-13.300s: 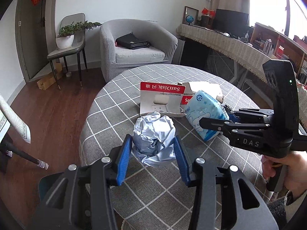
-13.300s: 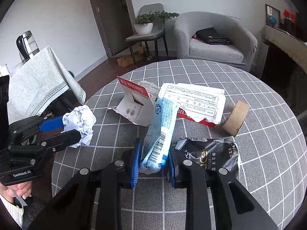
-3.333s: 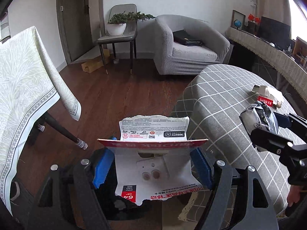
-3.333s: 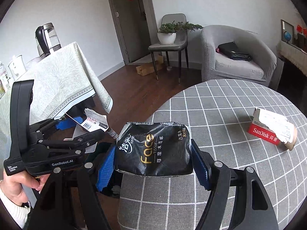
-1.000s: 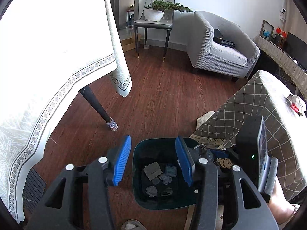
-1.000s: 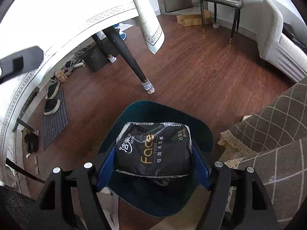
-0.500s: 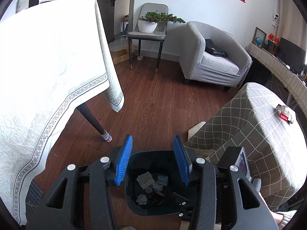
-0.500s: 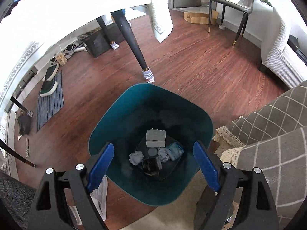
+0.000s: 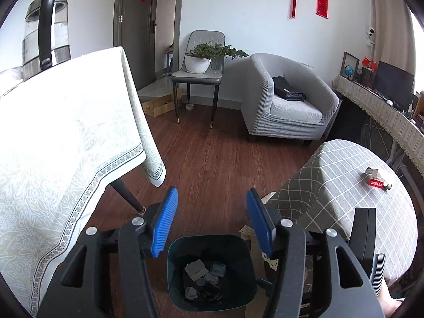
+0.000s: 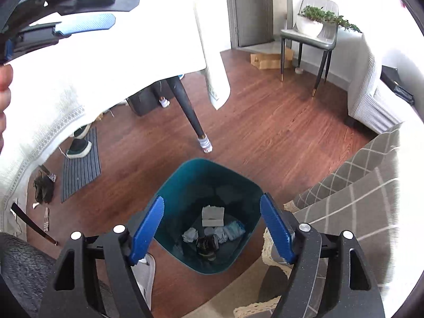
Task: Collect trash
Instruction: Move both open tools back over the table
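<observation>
The left gripper (image 9: 210, 221) has its blue jaws apart and opening, nothing between them, just wood floor (image 9: 209, 159) showing through the gap. Right below the jaws sits a dark teal trash bin (image 9: 249, 273) with crumpled paper and wrappers (image 9: 204, 278) at the bottom. Off to the right of the jaws is the round checked-cloth table (image 9: 341, 180) with a red SanDisk package (image 9: 377, 182) on it, and to the left a white-clothed table (image 9: 66, 132).

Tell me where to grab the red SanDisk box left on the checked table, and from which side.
Grip the SanDisk box across its narrow width, pads on its long sides, coming down from above: it lies flat on the checked table, alone, leaving room for either claw. Its torn flap looks flimsy; avoid it.
</observation>
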